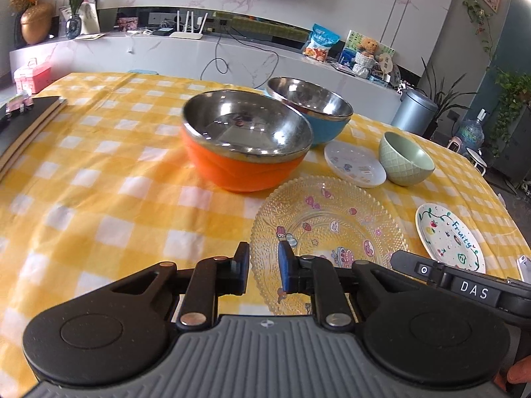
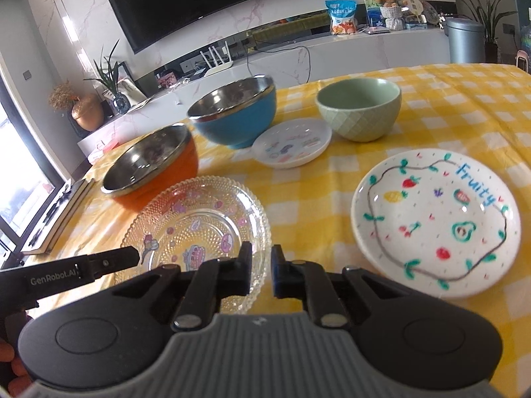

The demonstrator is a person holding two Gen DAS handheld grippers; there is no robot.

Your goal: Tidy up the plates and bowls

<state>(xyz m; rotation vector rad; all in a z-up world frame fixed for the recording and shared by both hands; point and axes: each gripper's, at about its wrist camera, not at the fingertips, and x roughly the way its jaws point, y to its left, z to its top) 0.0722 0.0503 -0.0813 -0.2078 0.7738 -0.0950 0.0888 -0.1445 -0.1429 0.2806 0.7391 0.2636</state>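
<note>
Both grippers' fingers (image 1: 287, 265) narrow, empty, above glass plate (image 2: 199, 219); orange bowl (image 1: 245, 146) beyond

Yellow checked tablecloth (image 1: 99, 172), black notebooks (image 1: 30, 116), wall television (image 2: 195, 0), grey bin (image 1: 413, 112).

Both views were bright, lit by daylight. In the right wrist view the window (image 2: 20, 172) at the left edge was blown out. Glare spots sat on the steel inside the orange bowl (image 1: 245, 139) and the blue bowl (image 1: 312, 106). Shadows on the yellow checked tablecloth (image 1: 99, 172) were soft. Strong fisheye bending curved the TV (image 2: 195, 0) and the table edges, with dark corners. Right wrist view was slightly softer; the 2 bowls there looked a bit blurred.
</note>
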